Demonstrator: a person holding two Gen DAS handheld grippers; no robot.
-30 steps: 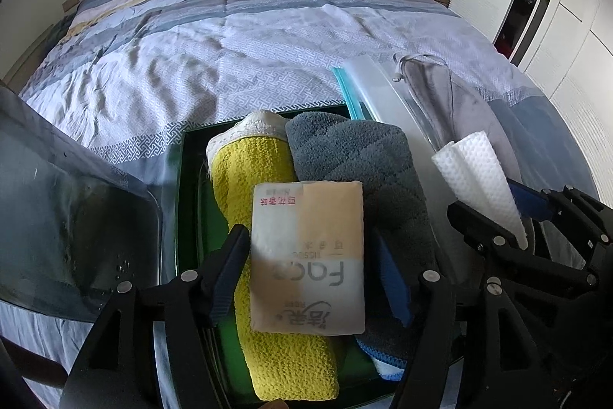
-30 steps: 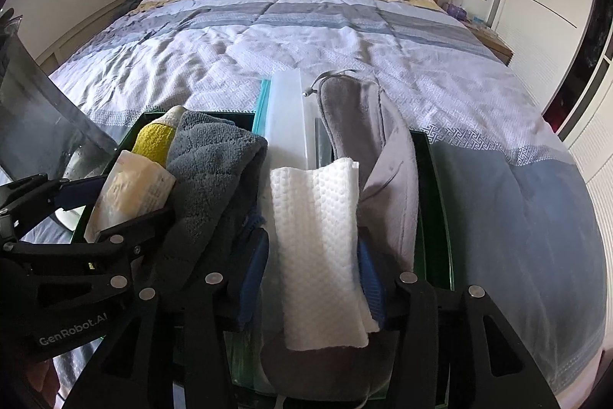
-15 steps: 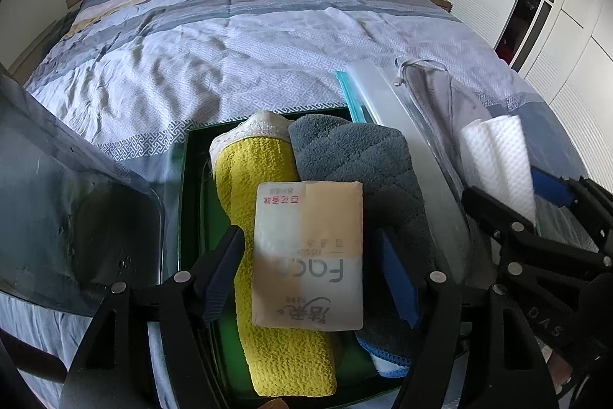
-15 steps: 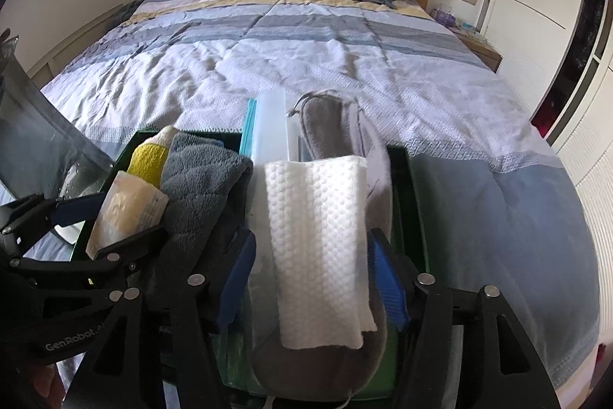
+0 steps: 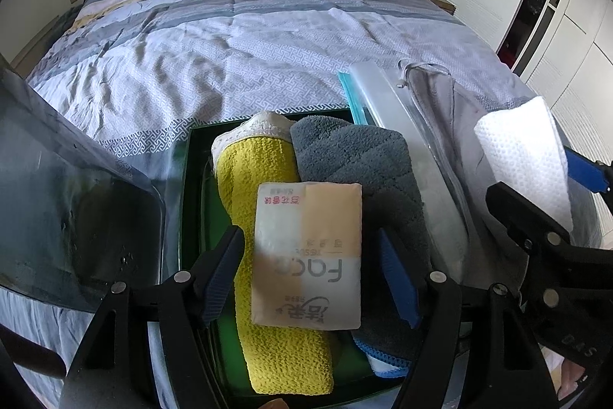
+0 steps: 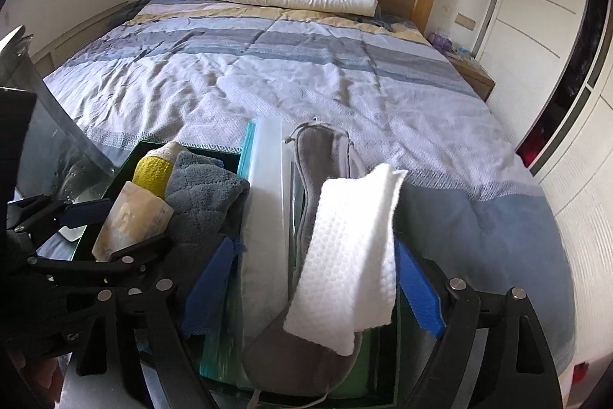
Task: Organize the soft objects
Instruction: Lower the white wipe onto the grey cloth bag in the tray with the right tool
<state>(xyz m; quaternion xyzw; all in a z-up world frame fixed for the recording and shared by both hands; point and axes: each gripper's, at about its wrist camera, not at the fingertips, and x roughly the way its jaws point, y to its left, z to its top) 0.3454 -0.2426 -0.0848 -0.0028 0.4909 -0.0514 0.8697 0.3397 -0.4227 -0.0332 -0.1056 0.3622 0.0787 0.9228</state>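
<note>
Tray: a dark green tray sat at the foot of the bed, packed with soft things side by side.
Far-left slot: a rolled yellow towel with a cream hem lay lengthwise in the tray.
Next to it: a folded grey plush cloth touched the yellow towel along its side; a blue-edged cloth corner peeked out under it.
On top: a tissue pack rested across the yellow towel and the grey cloth.
Middle: a clear zip bag with a teal edge lay lengthwise beside the grey cloth.
Right side: a grey eye mask lay just beside the zip bag, its cord at the far end.
White cloth: a waffle-textured white cloth lay draped over the eye mask.
Left gripper: pointed steeply down, fingers spread either side of the tissue pack, pads apart from it.
Right gripper: angled down over the tray, jaws opening; the white cloth lay between the blue pads, and whether its right edge touched the right pad I could not tell.
Beside the tray: a dark translucent lid stood tilted at the left.
</note>
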